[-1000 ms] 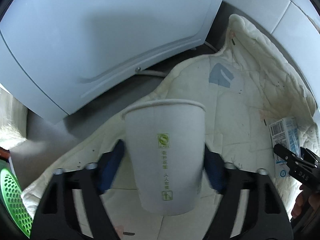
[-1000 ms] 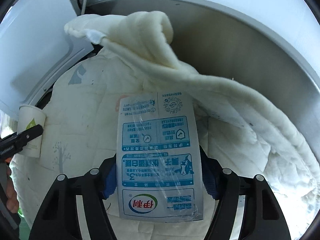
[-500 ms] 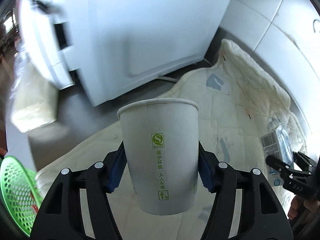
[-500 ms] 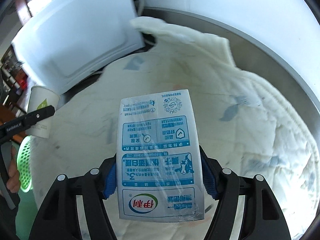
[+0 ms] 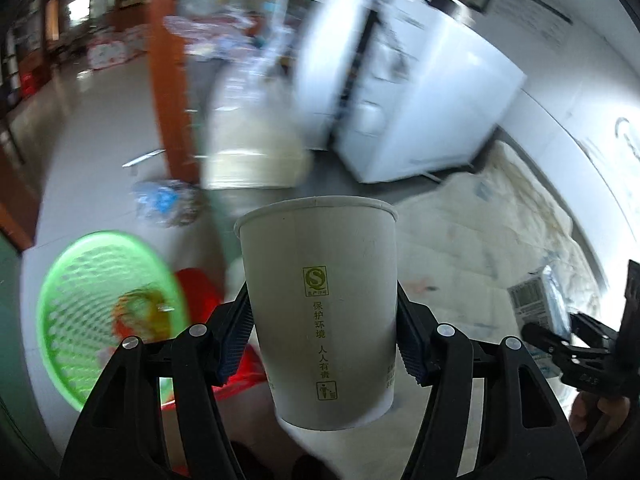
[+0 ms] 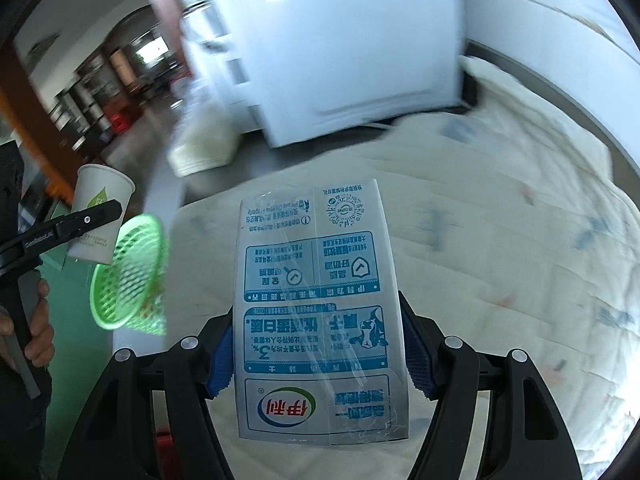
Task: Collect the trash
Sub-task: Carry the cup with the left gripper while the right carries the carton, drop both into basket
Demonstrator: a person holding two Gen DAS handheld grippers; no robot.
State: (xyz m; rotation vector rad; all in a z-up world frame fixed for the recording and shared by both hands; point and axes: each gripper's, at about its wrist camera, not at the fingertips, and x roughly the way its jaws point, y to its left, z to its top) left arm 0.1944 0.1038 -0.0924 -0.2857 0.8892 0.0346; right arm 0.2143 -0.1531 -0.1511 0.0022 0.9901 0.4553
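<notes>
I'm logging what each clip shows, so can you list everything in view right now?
paper cup: one, white with green print, upright between the left gripper's pads
milk carton: one, blue and white, clamped in the right gripper
basket: one, green mesh, on the floor left of the cup, some litter inside
quilt: one, cream, spread behind the carton
cabinet: one, white, behind the quilt
left gripper: black, blue pads
right gripper: black, blue pads
</notes>
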